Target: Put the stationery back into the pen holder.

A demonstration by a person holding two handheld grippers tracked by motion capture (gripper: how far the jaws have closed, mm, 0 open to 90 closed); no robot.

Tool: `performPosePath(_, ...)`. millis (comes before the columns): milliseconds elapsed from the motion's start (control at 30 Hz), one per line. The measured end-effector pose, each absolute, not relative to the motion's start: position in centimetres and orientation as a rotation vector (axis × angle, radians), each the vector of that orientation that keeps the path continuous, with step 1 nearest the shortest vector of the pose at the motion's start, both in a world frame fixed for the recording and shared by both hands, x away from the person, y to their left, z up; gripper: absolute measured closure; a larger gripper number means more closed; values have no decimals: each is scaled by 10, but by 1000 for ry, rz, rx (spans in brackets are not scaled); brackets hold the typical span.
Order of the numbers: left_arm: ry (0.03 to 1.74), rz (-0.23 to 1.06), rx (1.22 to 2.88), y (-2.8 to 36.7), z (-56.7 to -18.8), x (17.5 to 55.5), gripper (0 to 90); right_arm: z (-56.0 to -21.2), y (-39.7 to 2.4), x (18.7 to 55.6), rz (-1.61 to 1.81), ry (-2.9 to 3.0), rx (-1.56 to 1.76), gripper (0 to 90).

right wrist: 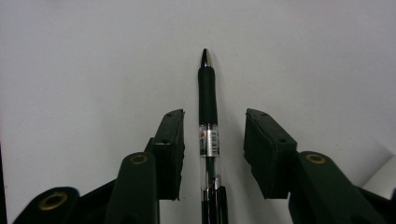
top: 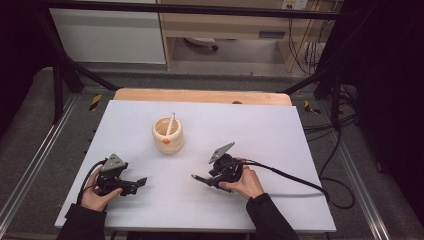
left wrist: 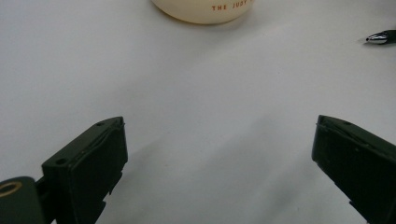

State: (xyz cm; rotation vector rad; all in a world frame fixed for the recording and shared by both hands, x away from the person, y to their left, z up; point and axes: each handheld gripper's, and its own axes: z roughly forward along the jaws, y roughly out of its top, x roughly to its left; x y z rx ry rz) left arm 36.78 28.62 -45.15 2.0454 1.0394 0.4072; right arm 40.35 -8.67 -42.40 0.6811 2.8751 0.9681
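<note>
A black pen (right wrist: 207, 107) lies flat on the white table (top: 260, 130), tip pointing away, between the jaws of my right gripper (right wrist: 215, 114). The jaws stand open on either side of its barrel, the left one close to it and the right one apart from it. In the high view the right gripper (top: 202, 179) is at centre right, with the pen tip (top: 194, 176) poking out to the left. My left gripper (top: 141, 181) rests near the front left, open and holding nothing. A cream cup (top: 168, 136) with a white stick (top: 170, 124) in it stands farther back.
The cup's base (left wrist: 205, 11) with orange lettering sits ahead of the left gripper (left wrist: 219, 123), and the pen tip (left wrist: 380, 37) lies off to its right. A black cable (top: 295, 177) trails from the right gripper across the table's right side.
</note>
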Motion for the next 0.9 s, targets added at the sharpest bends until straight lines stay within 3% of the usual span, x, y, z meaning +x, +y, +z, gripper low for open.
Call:
performPosePath(433, 1039, 409, 2054, 286, -452, 368, 36, -433, -83, 404, 935, 2917, 669, 743)
performPosePath(900, 1039, 412, 2059, 285, -453, 368, 36, -435, -83, 406, 897, 2932, 657, 791)
